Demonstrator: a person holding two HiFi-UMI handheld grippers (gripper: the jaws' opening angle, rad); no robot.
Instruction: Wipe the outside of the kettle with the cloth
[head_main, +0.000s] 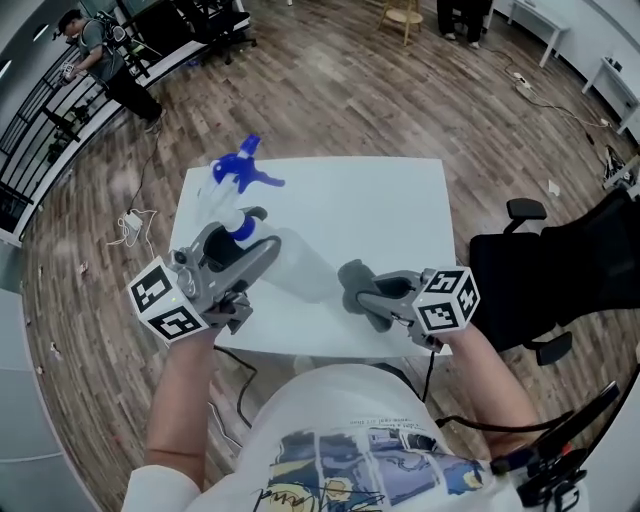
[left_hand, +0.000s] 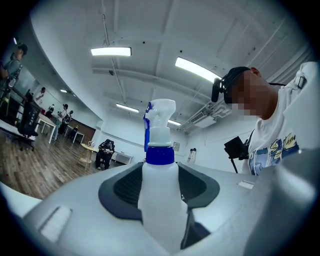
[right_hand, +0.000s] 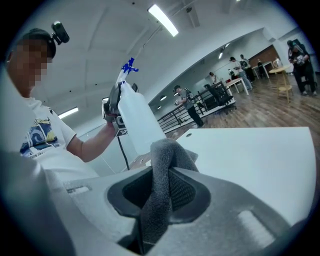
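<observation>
Left gripper (left_hand: 160, 187): jaws clamped on the lower body of a spray bottle (left_hand: 160, 155), pads pressing both sides. Bottle body white, translucent. Past the jaw tips come a blue screw collar, then a white spray head with a blue trigger. No print can be made out on the side facing this claw.

Right gripper (right_hand: 160, 187): jaws pinched on a cloth (right_hand: 167, 155). Cloth grey and fleecy, folded into a loop that bulges just ahead of the jaw tips, the rest hanging down between the jaws. The bottle sits to this claw's left and higher, apart from the cloth.

Under and ahead of both claws: white table (head_main: 380, 220). Marker cube (head_main: 165, 300) behind the left claw, black-and-white squares only. Nearest the person, a white shirt (head_main: 350, 450) with a blue-and-yellow print; the script line on it is too small to read
</observation>
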